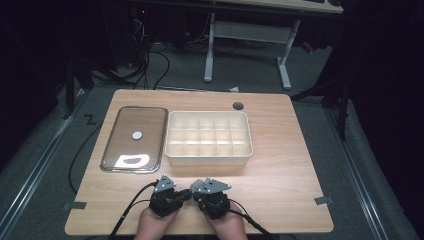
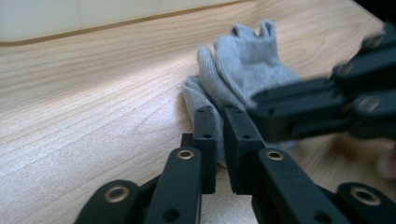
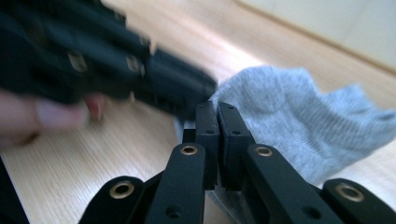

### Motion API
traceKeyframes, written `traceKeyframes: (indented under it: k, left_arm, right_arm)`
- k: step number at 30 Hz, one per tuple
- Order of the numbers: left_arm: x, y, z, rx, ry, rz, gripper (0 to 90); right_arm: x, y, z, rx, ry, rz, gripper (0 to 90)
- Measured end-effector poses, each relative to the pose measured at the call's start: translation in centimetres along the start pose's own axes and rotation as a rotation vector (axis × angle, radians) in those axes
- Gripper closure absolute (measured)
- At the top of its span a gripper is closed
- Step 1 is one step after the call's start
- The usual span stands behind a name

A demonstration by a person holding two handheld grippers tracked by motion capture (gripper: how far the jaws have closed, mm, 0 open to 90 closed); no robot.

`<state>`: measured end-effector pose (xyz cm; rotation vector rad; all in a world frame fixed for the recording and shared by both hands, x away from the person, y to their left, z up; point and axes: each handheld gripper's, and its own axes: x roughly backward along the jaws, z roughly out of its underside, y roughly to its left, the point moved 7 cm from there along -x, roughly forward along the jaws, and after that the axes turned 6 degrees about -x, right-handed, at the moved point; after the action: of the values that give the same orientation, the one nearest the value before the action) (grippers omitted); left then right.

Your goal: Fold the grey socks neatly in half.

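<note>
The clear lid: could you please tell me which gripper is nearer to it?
Left. The left gripper sits off the lid's near right corner; the right gripper is farther right, before the white box.

A light wooden bench (image 1: 280, 150) carries a white divided box (image 1: 208, 156). Just left of the box lies a clear lid (image 1: 134, 138). Nearer the person than the box lies a grey sock (image 2: 247, 70).

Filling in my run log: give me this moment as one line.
item: grey sock on table | left gripper: jaws pinch sock edge | right gripper: jaws shut on sock | compartment box: beyond
</note>
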<state>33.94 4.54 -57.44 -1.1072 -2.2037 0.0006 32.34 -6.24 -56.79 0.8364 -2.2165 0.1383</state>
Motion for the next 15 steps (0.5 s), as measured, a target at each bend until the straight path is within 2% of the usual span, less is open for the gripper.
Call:
traceKeyframes:
  k: [1, 3, 6, 8, 10, 12, 15]
  left_arm:
    - [0.4, 0.4, -0.1, 0.017, -0.019, 0.002, 81.1]
    - [1.0, 0.9, -0.1, 0.011, -0.034, -0.018, 81.4]
    - [2.0, 1.4, -1.0, -0.006, -0.082, -0.043, 84.4]
    - [2.4, 0.8, -1.9, -0.048, -0.110, -0.041, 85.6]
    - [2.2, -0.1, -2.5, -0.092, -0.115, -0.037, 86.0]
    - [1.9, -0.8, -3.0, -0.115, -0.125, -0.038, 85.9]
    - [1.5, -1.3, -3.5, -0.126, -0.132, -0.025, 84.6]
  right_arm:
    - [-0.1, 0.0, 0.2, 0.005, 0.000, -0.004, 89.0]
    - [-0.2, 0.1, 0.3, 0.003, -0.008, -0.006, 89.0]
    - [-0.2, 0.2, 0.3, 0.006, -0.011, -0.010, 88.9]
    - [-0.2, 0.4, 0.3, 0.011, -0.010, -0.012, 88.9]
    - [-0.2, 0.4, 0.4, 0.026, -0.012, -0.008, 88.7]
    - [-0.2, 0.4, 0.4, 0.031, -0.014, -0.007, 88.7]
    - [-0.2, 0.5, 0.4, 0.032, -0.019, -0.008, 88.6]
